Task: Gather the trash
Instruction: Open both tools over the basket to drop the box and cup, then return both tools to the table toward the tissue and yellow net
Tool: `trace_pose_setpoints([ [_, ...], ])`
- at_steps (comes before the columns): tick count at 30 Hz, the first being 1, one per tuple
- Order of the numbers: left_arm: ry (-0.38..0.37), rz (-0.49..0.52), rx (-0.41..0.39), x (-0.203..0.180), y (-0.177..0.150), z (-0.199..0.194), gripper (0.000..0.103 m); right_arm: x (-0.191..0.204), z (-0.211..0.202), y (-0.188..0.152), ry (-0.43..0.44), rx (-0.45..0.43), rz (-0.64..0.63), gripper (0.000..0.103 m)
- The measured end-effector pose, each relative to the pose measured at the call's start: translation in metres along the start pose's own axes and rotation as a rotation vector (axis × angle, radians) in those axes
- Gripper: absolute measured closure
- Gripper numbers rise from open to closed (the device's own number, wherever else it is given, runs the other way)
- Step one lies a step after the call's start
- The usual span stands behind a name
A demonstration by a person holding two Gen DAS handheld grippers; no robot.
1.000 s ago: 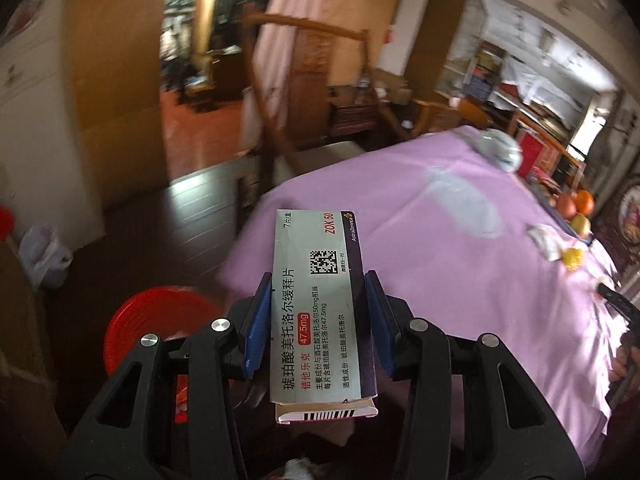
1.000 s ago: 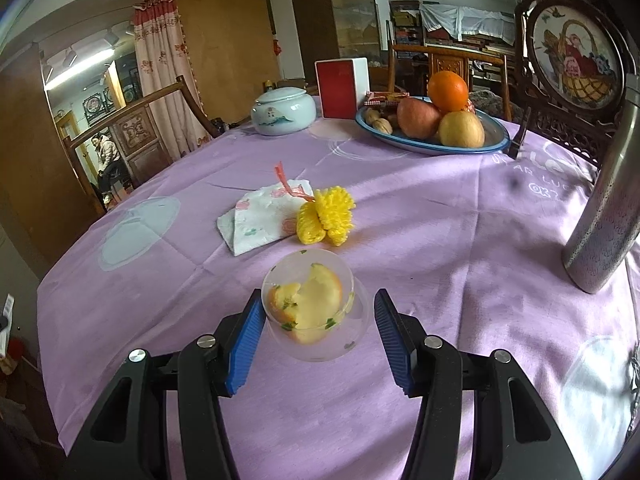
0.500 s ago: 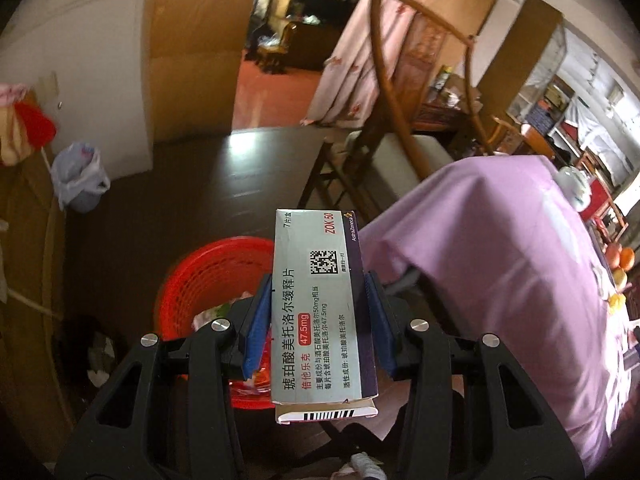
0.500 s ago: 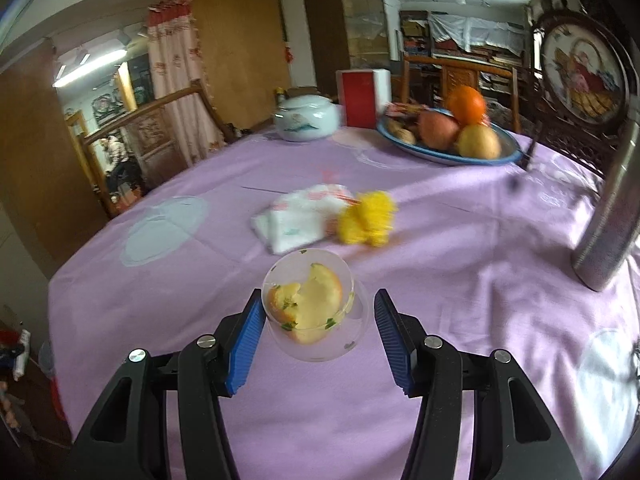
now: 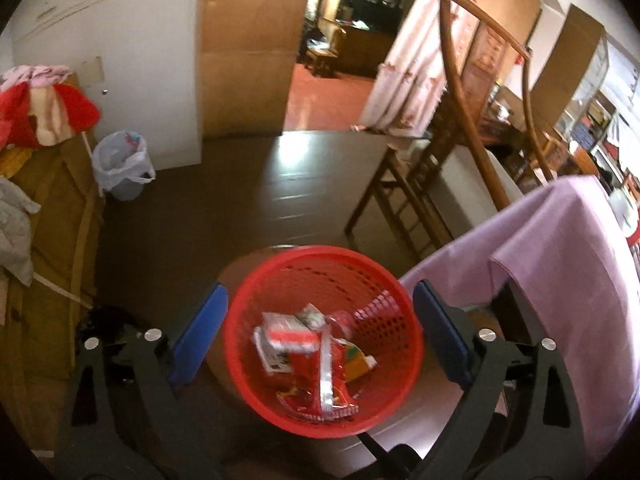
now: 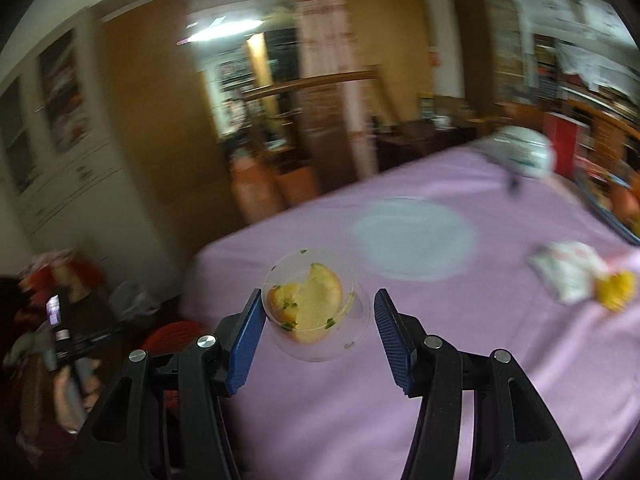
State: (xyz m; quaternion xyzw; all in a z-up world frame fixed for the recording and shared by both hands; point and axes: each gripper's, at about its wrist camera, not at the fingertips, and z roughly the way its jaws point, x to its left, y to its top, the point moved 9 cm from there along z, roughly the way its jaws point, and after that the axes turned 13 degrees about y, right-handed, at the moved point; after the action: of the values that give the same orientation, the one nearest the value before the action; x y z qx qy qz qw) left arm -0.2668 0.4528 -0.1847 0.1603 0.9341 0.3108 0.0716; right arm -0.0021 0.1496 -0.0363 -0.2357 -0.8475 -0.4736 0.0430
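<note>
Between the widely spread fingers of the left gripper (image 5: pixel 318 338) nothing is held; directly below that gap sits the red basket (image 5: pixel 322 338) on the dark floor beside the purple tablecloth (image 5: pixel 560 280), with a white and red carton (image 5: pixel 282 340) and other wrappers lying inside it. Over the table, the right gripper (image 6: pixel 316 332) holds a clear plastic cup (image 6: pixel 314 304) with fruit scraps between its blue pads; whether both pads press it I cannot tell, since a gap shows on one side. Judging by this, collection is well under way: the cup remains to be binned, and a crumpled napkin (image 6: pixel 568 274) and yellow peel (image 6: pixel 618 290) lie farther out on the cloth.
</note>
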Motion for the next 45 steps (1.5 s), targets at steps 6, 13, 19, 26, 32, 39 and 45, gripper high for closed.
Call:
trace_pose_setpoints([
  [6, 0.042, -0.081, -0.01, 0.037, 0.009, 0.009, 0.008, 0.095, 0.068, -0.005, 0.172, 0.119, -0.087, 0.048],
  [13, 0.013, -0.21, 0.016, 0.073, 0.017, 0.026, 0.008, 0.172, 0.141, -0.016, 0.27, 0.249, -0.15, 0.048],
  [19, 0.041, -0.224, 0.027, 0.086, 0.016, 0.038, 0.008, 0.186, 0.176, -0.01, 0.297, 0.292, -0.125, 0.035],
  [26, 0.048, -0.201, 0.044, 0.076, 0.011, 0.043, 0.008, 0.156, 0.164, -0.01, 0.254, 0.282, -0.116, 0.035],
  [32, 0.056, -0.132, 0.023, 0.057, 0.011, 0.027, 0.008, 0.137, 0.143, -0.005, 0.234, 0.244, -0.094, 0.035],
  [39, 0.046, -0.058, -0.029, 0.03, 0.016, -0.01, 0.008, 0.117, 0.105, 0.002, 0.214, 0.182, -0.096, 0.035],
  [45, 0.013, 0.018, -0.078, -0.012, 0.019, -0.047, 0.007, 0.078, 0.058, 0.01, 0.163, 0.11, -0.075, 0.035],
])
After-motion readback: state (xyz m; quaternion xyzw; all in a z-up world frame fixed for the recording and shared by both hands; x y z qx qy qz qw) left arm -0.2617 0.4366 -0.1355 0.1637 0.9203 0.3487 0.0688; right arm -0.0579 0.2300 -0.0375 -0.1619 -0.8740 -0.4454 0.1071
